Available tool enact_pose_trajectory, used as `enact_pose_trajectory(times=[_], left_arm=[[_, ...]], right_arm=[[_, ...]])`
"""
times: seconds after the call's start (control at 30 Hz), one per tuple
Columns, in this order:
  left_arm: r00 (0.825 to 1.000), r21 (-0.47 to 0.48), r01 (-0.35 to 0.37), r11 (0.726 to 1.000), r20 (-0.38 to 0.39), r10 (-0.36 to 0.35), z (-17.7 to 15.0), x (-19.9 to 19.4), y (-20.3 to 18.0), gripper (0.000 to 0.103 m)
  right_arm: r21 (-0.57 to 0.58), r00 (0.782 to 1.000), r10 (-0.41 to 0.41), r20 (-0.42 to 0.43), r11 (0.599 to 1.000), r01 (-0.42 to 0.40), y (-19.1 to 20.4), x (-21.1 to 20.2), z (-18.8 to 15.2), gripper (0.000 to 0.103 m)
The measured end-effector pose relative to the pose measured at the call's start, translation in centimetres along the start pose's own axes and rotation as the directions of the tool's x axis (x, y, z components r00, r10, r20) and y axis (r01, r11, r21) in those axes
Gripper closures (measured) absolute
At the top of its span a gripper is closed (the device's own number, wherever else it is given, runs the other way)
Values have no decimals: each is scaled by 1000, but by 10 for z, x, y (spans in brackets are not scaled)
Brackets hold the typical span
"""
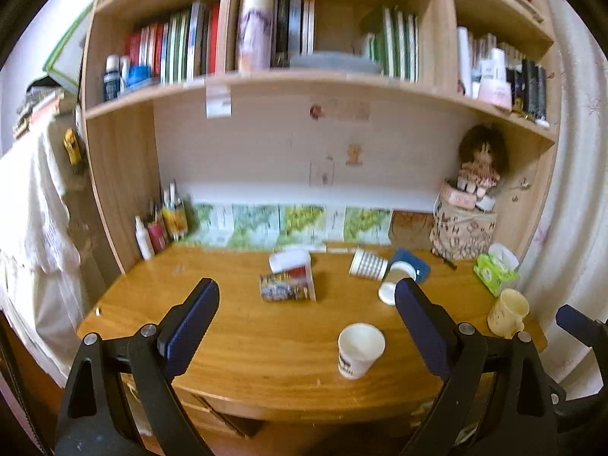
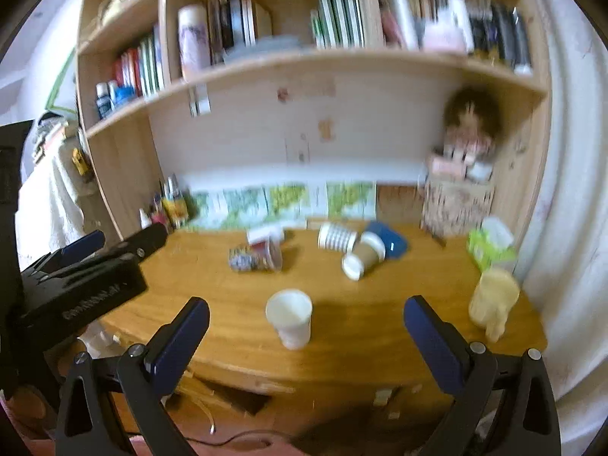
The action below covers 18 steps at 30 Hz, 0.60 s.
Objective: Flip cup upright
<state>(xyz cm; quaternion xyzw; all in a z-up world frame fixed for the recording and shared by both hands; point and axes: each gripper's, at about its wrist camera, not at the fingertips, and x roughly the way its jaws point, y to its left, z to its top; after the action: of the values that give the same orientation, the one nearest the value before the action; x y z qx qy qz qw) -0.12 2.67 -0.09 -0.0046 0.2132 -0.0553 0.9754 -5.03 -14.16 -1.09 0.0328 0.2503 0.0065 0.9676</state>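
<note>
left gripper (image 1: 306,311) open | white cup (image 1: 360,349) upright, label unreadable | right gripper (image 2: 306,328) open

Doll (image 1: 482,159) atop patterned box (image 1: 461,233), green tissue pack (image 1: 494,271) & yellow mug (image 1: 507,311) at desk's (image 1: 228,342) right.

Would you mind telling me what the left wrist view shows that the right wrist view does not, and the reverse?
Only the left wrist view shows the white cup's dark label and a tip of the right gripper at its right edge. Only the right wrist view shows the left gripper from the side, and the floor below the desk. Both share the upright white cup, the yellow mug, several cups lying on their sides and the bookshelf.
</note>
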Motion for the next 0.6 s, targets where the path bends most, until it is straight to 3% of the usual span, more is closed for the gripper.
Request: enact_pose_trajectory(times=[0.07, 0.17, 0.6], left_arm=[[999, 3, -17, 1000, 34, 17, 1, -6, -2, 0], [997, 4, -37, 999, 67, 36, 1, -12, -1, 0], [999, 1, -42, 999, 14, 42, -6, -7, -2, 0]], right_arm=[[8, 999, -12, 36, 1000, 12, -2, -5, 2, 1], [36, 998, -16, 64, 999, 14, -8, -7, 4, 1], [55, 1000, 17, -9, 998, -16, -5, 5, -2, 1]])
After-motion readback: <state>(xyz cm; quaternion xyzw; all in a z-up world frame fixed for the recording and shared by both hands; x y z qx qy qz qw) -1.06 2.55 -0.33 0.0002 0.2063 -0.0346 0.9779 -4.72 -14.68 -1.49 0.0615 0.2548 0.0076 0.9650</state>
